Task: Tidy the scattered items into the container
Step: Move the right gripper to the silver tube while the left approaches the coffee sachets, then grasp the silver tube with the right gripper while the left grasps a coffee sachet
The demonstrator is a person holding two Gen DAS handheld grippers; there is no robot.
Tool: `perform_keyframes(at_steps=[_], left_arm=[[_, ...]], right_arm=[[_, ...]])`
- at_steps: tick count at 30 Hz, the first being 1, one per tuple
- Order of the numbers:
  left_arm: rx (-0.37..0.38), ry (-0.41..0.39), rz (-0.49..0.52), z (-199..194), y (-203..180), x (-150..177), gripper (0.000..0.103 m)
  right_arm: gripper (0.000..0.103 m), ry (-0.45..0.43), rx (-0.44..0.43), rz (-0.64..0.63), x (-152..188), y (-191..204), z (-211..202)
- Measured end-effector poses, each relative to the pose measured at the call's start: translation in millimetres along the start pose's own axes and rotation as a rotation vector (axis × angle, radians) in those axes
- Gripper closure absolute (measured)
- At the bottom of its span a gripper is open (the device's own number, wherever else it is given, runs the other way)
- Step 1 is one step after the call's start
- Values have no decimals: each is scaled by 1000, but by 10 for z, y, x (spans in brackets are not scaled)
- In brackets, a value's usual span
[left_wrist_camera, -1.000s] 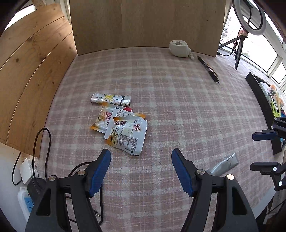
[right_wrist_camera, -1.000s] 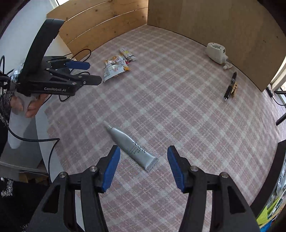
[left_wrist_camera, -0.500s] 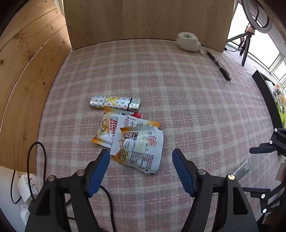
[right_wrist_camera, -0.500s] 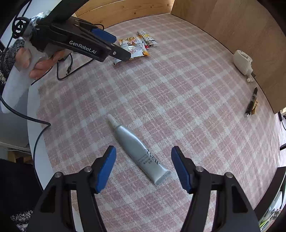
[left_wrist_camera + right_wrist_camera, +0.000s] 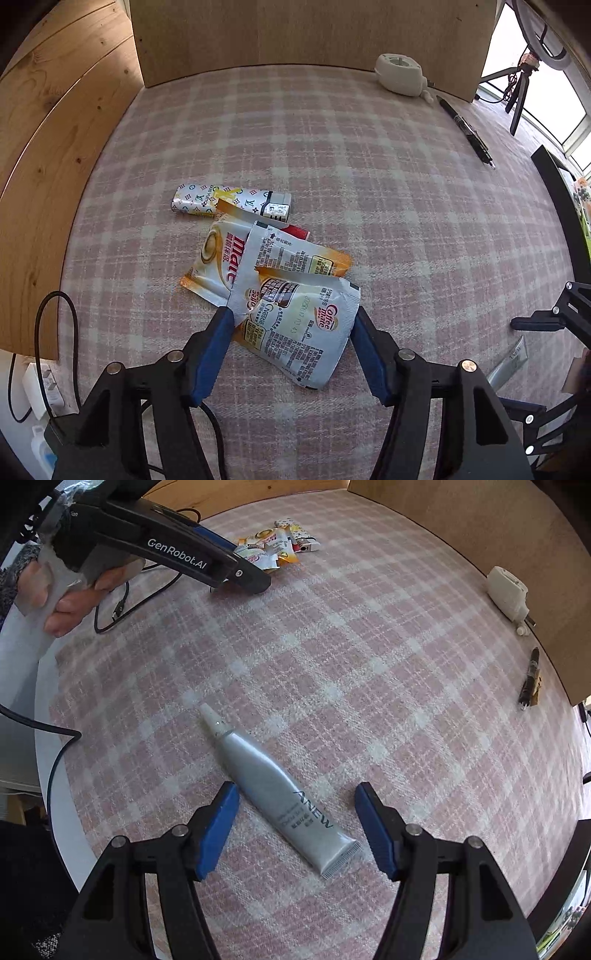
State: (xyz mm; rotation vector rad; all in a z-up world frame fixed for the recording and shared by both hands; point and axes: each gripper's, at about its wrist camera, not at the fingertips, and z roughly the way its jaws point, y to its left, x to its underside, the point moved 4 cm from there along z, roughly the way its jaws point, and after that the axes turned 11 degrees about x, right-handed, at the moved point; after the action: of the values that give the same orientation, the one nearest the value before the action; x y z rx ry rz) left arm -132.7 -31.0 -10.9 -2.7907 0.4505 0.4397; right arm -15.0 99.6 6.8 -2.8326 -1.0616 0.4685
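Foil coffee sachet (image 5: 299, 328) lies nearest in the left pile, between the wide-open, empty left gripper (image 5: 291, 325). The right gripper (image 5: 295, 805), equally open and empty, straddles the silver tube (image 5: 273, 786). Judged step: pre-grasp on both. Next: lower, close. No container identifiable.
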Motion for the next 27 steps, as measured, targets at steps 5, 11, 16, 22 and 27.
perform_keyframes(at_steps=[5, 11, 16, 22, 27], left_arm=[[9, -1, -11, -19, 9, 115, 45], [24, -13, -43, -80, -114, 454, 51], [38, -28, -74, -177, -295, 736, 56], [96, -62, -134, -387, -672, 1107, 59], [86, -52, -150, -358, -823, 1289, 64]], right_arm=[[64, -14, -10, 23, 174, -138, -111], [75, -16, -58, 104, 220, -342, -143], [79, -21, -91, 172, 274, -497, -170], [94, -44, -114, 245, 353, -688, -285], [101, -27, -100, 276, 443, -847, -275]])
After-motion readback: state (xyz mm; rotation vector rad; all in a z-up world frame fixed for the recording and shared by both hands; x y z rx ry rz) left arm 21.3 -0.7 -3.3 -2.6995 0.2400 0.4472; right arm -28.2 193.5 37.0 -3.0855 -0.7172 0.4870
